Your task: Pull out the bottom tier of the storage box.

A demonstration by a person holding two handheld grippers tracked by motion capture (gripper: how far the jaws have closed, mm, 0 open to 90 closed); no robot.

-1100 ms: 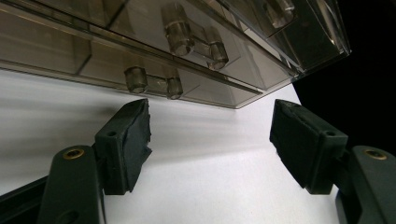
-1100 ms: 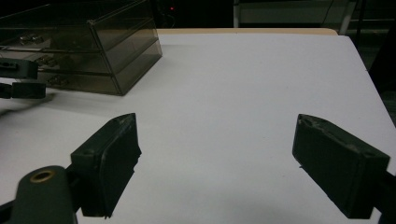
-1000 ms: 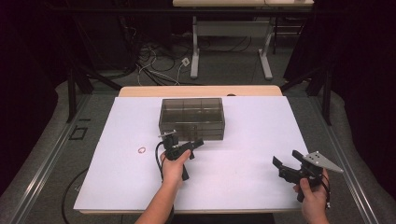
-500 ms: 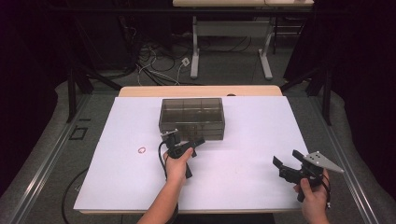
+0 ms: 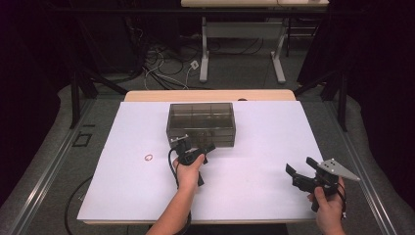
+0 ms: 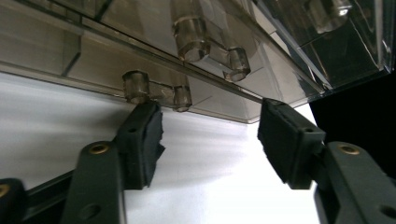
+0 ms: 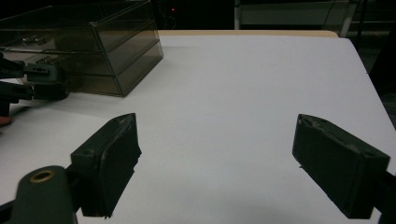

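A smoky clear drawer box (image 5: 201,122) stands on the white table (image 5: 264,137). My left gripper (image 5: 197,143) is at its front face, low down. In the left gripper view its jaws (image 6: 210,135) have just been closing, with only bare table in the gap. The left pad (image 6: 142,135) sits right under the lower drawer's clear handle (image 6: 156,91), and a second handle (image 6: 210,46) is above it. My right gripper (image 5: 299,165) hovers open over the table's front right with nothing between its pads (image 7: 217,158). From there the box (image 7: 93,42) and the left gripper (image 7: 42,81) lie far left.
A small red ring (image 5: 148,157) lies on the table left of the left hand. A black cable (image 5: 172,166) trails from the left gripper toward the front edge. Desk legs and loose cables stand on the floor beyond the table.
The left gripper has nudged slightly toward the box front and its jaws have narrowed. The right gripper has stayed put.
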